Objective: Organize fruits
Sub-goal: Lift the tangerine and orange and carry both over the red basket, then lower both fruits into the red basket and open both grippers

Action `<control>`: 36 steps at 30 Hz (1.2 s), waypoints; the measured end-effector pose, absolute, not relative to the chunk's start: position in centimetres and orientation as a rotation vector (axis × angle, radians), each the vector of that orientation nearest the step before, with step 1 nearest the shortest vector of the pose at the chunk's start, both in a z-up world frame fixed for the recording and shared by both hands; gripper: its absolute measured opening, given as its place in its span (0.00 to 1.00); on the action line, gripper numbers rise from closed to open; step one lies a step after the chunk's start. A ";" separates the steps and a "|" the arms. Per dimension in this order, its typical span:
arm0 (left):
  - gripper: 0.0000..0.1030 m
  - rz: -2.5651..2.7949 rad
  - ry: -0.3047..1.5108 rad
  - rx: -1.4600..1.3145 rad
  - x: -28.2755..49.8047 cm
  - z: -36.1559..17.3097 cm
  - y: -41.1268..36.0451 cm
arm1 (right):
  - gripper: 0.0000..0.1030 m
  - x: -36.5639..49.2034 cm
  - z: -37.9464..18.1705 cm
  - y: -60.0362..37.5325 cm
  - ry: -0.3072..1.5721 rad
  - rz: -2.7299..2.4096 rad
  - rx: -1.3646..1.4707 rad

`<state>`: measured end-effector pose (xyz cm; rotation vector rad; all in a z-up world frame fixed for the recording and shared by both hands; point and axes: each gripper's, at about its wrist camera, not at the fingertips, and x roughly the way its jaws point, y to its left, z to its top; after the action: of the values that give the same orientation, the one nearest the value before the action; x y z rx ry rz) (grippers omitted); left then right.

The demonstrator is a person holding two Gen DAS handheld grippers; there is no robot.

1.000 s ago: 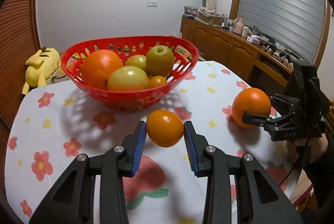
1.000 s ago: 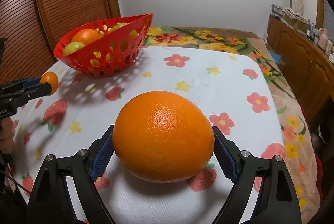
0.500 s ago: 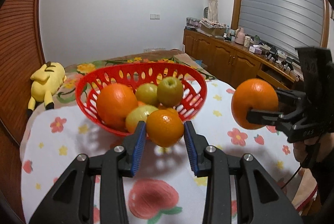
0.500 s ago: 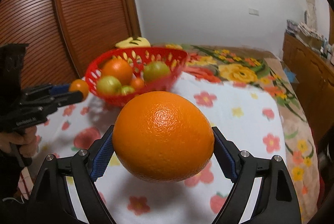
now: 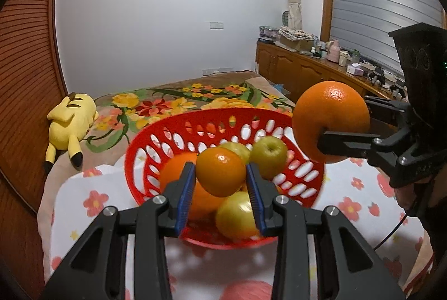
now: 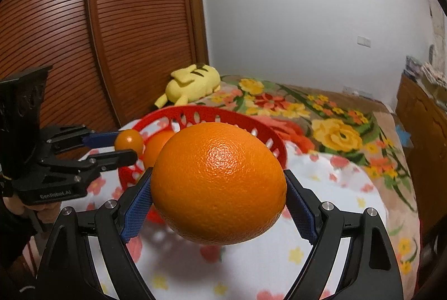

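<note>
Since a second ago both sets of tongs have lifted their fruit off the flowered cloth and carried it up to the red basket (image 5: 145, 149); the big orange no longer rests on the table, and the small one, then short of the basket, now hangs in front of its near rim.

The left tongs (image 5: 220, 185) are clamped on the small orange (image 5: 220, 171), blue pads pressing its two sides; in the left wrist view it sits at the centre, its stem dimple facing up and slightly toward the camera. It is nearly round, so no long axis is clear.

The right tongs (image 6: 218, 196) grip the large orange (image 6: 219, 182), spread wide around it. It is a little wider than tall in the right wrist view, its long axis running across from pad to pad. In the left wrist view the same orange (image 5: 332, 121) hangs at 2 o'clock from the basket, above its right rim.

Counted: two oranges held, one in each set of tongs. In the basket I can make out one orange (image 5: 176, 174) and three green-yellow fruits, the clearest an apple (image 5: 268, 156) with its stem end up; more may be hidden. One yellow plush toy (image 5: 71, 121) lies on the bed at 10 o'clock from the basket.
</note>
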<state>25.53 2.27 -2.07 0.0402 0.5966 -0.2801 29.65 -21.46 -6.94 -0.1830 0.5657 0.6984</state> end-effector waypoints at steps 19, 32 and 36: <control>0.34 -0.290 0.607 0.028 29.8 -3.3 3.9 | 0.86 37.4 -8.7 -17.1 0.666 0.719 -0.249; 0.34 -0.289 0.578 -0.002 29.3 -3.3 4.9 | 0.86 39.1 -9.5 -15.3 0.739 0.712 -0.258; 0.34 -0.289 0.573 -0.012 29.1 -3.1 5.1 | 0.87 39.3 -10.1 -14.6 0.760 0.700 -0.283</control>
<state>29.11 5.14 -3.05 -0.0117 0.5727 -0.2893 39.29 -14.60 -10.12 -0.2827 0.7601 0.6996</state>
